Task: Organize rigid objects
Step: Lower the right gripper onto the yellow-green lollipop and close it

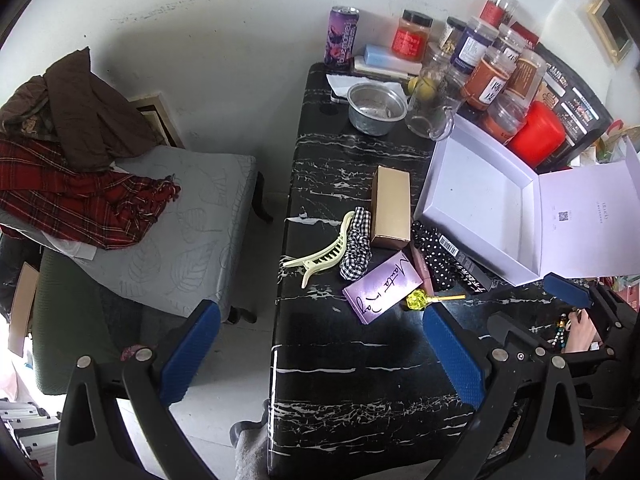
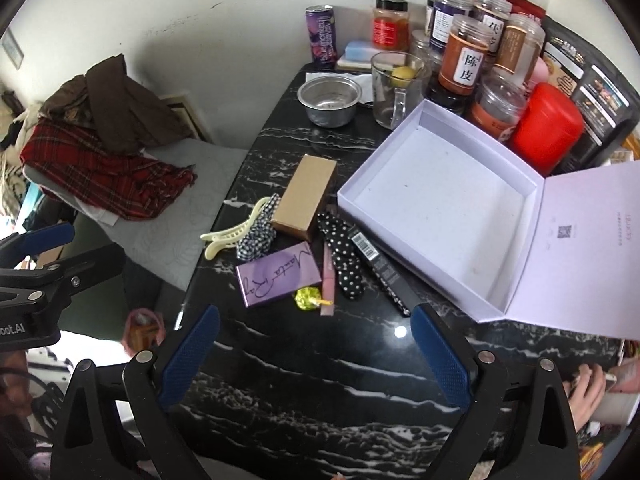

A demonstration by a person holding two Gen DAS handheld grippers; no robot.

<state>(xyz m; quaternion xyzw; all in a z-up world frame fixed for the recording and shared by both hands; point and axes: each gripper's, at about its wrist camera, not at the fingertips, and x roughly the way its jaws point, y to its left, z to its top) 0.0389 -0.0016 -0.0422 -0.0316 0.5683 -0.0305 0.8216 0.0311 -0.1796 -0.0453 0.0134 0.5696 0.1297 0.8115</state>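
On the black marble table [image 2: 320, 380] lie a tan carton [image 2: 306, 202], a purple box [image 2: 278, 276], a cream claw clip [image 2: 232, 236], a checked scrunchie [image 2: 256, 236], a dotted scrunchie [image 2: 346, 252], a slim black box [image 2: 380, 264], a pink tube [image 2: 329, 280] and a yellow lollipop [image 2: 306, 299]. Right of them an open white box [image 2: 436, 200] holds nothing. My right gripper [image 2: 316, 312] hovers open just short of the lollipop. My left gripper [image 1: 322, 310] is open too, near the purple box [image 1: 382, 286] and over the table's left edge.
A steel bowl [image 2: 330, 100], a glass mug [image 2: 394, 88], a purple can [image 2: 320, 36], several jars [image 2: 464, 56] and a red canister [image 2: 546, 128] crowd the table's far end. A chair cushion [image 1: 180, 232] with piled clothes [image 1: 80, 152] stands left. A hand [image 2: 588, 388] shows at lower right.
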